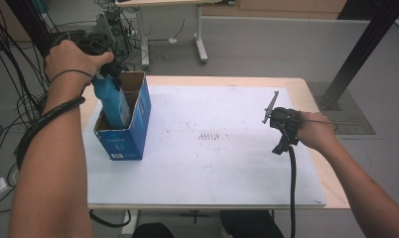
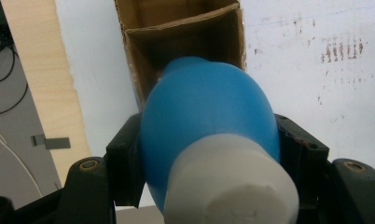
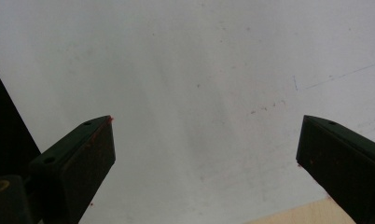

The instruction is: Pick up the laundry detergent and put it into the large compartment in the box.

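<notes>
Left gripper [image 2: 209,154] clamps blue plastic bottle with white cap [image 1: 111,101] by its shoulder, base inside open blue cardboard box [image 1: 133,136]. Probably light, smooth, slippery; grip below cap. Right gripper [image 3: 206,158] wide, empty.

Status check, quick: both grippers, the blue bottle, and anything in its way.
Left gripper shut on blue bottle, its lower end inside the cardboard box. Right gripper open over the white mat. Nothing seen blocking.
</notes>
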A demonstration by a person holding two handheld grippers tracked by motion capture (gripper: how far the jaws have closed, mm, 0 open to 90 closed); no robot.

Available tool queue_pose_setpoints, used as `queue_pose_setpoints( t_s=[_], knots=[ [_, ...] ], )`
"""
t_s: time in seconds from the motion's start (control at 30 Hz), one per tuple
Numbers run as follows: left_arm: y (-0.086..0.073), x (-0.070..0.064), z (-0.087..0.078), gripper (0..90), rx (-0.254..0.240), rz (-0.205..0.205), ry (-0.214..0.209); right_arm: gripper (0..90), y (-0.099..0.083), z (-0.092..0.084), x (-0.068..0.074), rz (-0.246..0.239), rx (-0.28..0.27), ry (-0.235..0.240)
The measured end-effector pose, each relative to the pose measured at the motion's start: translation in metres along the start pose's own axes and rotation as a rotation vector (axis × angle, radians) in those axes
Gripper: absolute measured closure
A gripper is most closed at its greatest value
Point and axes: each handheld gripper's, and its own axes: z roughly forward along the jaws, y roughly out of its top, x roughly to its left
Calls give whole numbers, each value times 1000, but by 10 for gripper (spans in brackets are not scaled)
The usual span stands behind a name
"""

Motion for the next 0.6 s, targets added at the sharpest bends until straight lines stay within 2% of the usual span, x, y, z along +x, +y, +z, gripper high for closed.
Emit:
queue_pose_setpoints(
  t_s=[0.3,0.6],
  knots=[
    [-2,6,19,367,5,-2,-8,44,1,0,0,3,5,-1],
    [-2,5,36,367,9,-1,-2,44,2,-2,1,1,7,-2]
  ],
)
